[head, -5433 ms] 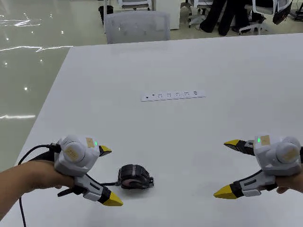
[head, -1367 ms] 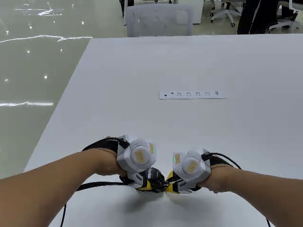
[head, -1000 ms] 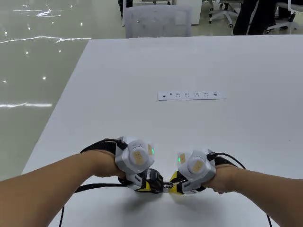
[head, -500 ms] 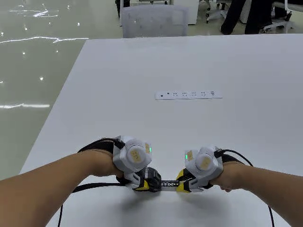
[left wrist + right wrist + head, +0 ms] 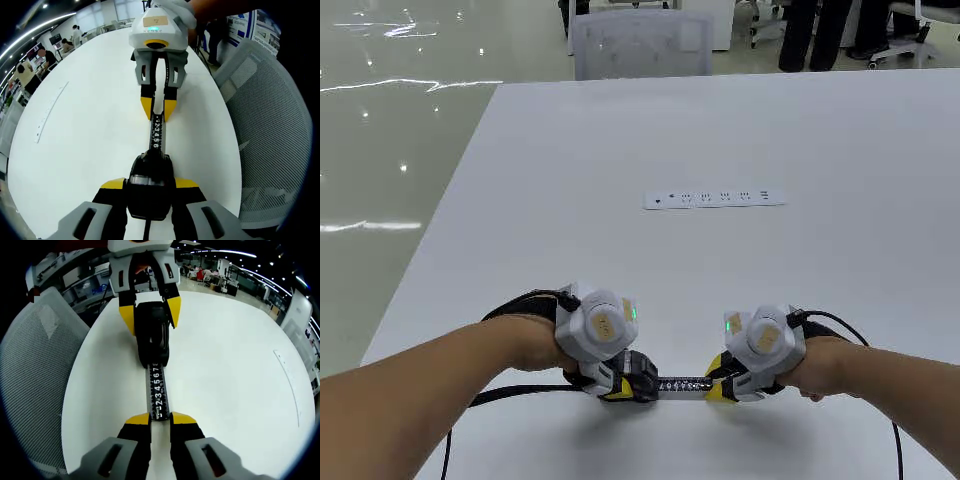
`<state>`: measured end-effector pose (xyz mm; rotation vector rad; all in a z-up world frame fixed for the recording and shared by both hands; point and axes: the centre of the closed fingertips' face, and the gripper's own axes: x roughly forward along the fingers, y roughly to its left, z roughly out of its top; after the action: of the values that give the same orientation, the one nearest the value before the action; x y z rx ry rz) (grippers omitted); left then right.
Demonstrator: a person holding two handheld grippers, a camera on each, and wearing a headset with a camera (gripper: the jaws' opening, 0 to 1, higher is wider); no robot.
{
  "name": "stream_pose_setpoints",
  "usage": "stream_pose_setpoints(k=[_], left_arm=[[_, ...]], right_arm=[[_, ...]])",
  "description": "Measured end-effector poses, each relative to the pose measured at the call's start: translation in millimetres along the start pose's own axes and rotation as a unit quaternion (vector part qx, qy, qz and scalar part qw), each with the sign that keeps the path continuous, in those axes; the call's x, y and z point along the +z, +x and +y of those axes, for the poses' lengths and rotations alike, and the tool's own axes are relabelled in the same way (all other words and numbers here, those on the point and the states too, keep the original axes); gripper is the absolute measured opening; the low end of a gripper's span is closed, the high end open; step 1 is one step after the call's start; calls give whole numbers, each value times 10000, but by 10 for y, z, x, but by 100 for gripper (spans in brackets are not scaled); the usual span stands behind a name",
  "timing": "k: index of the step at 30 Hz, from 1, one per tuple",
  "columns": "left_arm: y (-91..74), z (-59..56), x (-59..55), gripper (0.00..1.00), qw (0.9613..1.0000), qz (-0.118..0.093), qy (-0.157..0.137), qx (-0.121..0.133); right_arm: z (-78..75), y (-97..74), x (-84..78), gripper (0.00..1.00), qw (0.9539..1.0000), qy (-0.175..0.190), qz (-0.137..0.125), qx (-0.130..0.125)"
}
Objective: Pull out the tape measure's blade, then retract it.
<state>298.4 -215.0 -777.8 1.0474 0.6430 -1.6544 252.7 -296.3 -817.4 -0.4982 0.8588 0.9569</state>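
Note:
The black tape measure case (image 5: pixel 638 378) sits low over the white table (image 5: pixel 620 150), near its front edge, with my left gripper (image 5: pixel 616 386) shut on it. In the left gripper view the case (image 5: pixel 151 182) is clamped between the yellow-tipped jaws of my left gripper (image 5: pixel 150 184). A short length of dark blade (image 5: pixel 682 384) with white numbers runs right to my right gripper (image 5: pixel 720 388), which is shut on its end. In the right gripper view the blade (image 5: pixel 158 391) reaches from my right gripper (image 5: pixel 160 417) to the case (image 5: pixel 152 337).
A white power strip (image 5: pixel 714 198) lies mid-table, well beyond the grippers. A grey mesh chair (image 5: pixel 638 44) stands at the far edge, and another mesh chair (image 5: pixel 275 130) is close to the near side. Black cables (image 5: pixel 510 395) trail from both grippers. People stand far off.
My right gripper has moved right, away from the left one, drawing more blade out of the case. The left gripper still holds the case in about the same spot.

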Motion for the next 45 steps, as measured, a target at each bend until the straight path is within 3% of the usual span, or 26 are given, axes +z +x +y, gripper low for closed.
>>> stream_pose_setpoints(k=[20,45], left_arm=[[4,-3,5,30,10000,-30,-54,32],[5,12,5,30,9999,-33,-89,44]], right_arm=[[-56,-173,-261,11,9999,69,86,-44],[-81,-314,-466,11,9996,192,203,-43]])
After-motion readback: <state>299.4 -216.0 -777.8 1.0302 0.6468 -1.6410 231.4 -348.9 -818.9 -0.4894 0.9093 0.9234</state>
